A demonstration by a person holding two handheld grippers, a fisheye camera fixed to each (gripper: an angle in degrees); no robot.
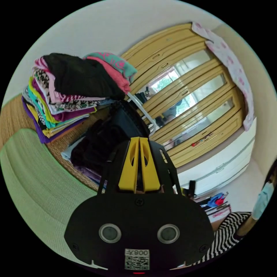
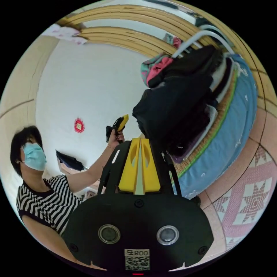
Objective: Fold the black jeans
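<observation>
Woven mat [image 1: 11, 115], stacked clothes [image 1: 60, 95], unread gripper code label [image 1: 137, 259]

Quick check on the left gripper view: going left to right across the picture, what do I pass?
Green mat → stack of folded clothes → left claw, jaws together → yellow wardrobe with mirror panels → floral cloth hanging on it → person at the right edge.

A white sticker [image 1: 137, 258] printed with a square code and a short mirrored string of characters is seen on each gripper body, with no other writing made out
</observation>
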